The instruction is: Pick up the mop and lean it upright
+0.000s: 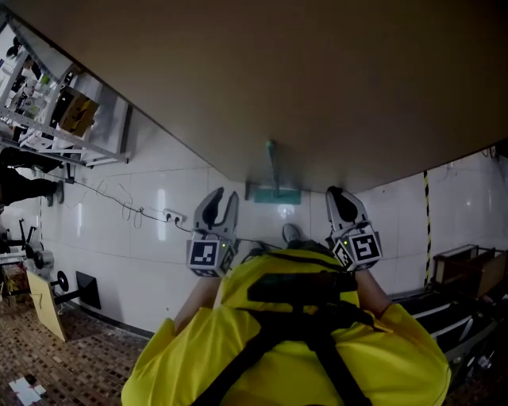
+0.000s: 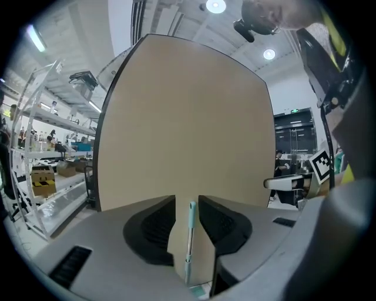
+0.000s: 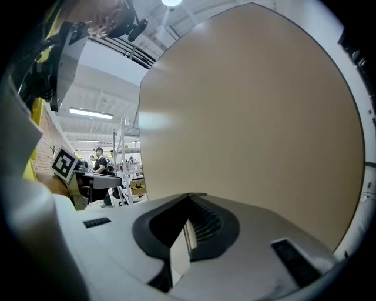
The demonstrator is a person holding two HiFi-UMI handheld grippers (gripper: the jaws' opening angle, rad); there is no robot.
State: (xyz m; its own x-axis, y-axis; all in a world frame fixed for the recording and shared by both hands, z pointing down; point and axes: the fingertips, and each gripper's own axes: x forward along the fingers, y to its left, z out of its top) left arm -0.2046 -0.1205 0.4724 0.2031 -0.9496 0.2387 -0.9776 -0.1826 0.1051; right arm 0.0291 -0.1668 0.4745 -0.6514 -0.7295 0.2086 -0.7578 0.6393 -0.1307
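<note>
Mop (image 1: 275, 190) leans on brown panel (image 1: 317, 79) — handle top blurred.

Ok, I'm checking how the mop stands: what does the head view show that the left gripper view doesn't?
Head view only: the power strip on the white tiles and the person's yellow top. Left gripper view only: ceiling lights and dark glass doors. Both: the mop leaning upright on the brown panel, its handle clear of the left gripper, whose jaws are opening.
</note>
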